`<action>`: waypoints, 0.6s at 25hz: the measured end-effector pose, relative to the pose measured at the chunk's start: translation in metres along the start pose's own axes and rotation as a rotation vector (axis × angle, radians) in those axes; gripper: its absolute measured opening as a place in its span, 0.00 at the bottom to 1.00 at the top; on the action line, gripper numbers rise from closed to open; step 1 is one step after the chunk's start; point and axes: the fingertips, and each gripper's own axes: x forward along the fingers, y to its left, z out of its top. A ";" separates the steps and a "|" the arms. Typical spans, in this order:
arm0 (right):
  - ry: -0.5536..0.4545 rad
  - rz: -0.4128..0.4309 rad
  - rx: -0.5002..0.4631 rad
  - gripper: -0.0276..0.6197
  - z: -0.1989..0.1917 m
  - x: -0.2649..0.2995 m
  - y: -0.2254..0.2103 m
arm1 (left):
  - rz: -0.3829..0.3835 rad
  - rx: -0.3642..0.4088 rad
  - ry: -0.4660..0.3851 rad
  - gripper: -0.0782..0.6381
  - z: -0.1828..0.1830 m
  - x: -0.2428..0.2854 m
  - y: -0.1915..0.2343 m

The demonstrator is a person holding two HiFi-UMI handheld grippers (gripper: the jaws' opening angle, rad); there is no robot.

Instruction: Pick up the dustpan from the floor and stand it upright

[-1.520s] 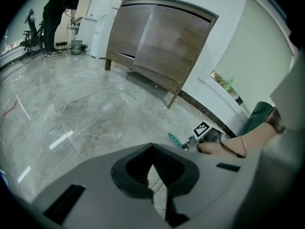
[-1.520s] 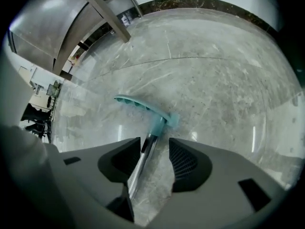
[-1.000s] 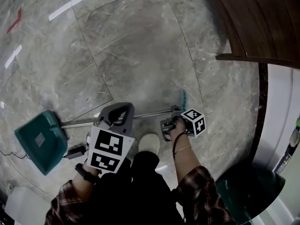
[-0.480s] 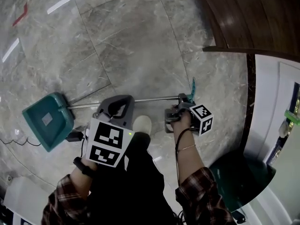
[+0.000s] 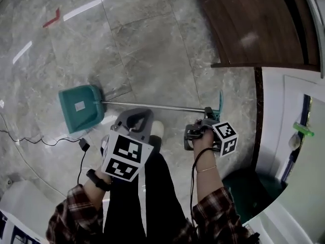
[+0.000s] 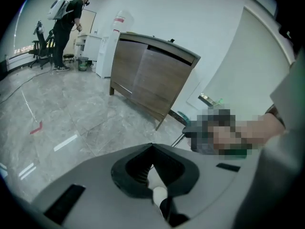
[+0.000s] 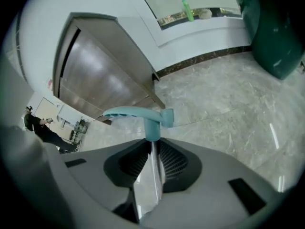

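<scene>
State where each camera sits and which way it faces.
Head view: on the head, facing down at the floor; arms, legs, left gripper, right gripper show.
Left gripper view: on that gripper, facing the wooden counter; its jaws show.
Right gripper view: on that gripper, facing along the dustpan pole; its jaws grip it.
Shared: all show the counter.

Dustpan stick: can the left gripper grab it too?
Probably yes: the bare dustpan stick runs just ahead of the left gripper, nothing between; its closed jaws would need opening.
</scene>
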 end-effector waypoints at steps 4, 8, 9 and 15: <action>-0.032 0.084 -0.081 0.17 0.016 -0.058 0.050 | 0.051 -0.048 -0.079 0.11 0.027 -0.052 -0.011; 0.008 0.171 -0.211 0.18 0.008 -0.102 0.090 | 0.111 -0.136 -0.146 0.11 0.043 -0.097 -0.023; 0.026 0.178 -0.240 0.18 0.002 -0.110 0.098 | 0.124 -0.151 -0.155 0.11 0.047 -0.106 -0.026; 0.097 0.223 -0.371 0.18 -0.042 -0.153 0.145 | 0.183 -0.216 -0.235 0.11 0.068 -0.172 -0.032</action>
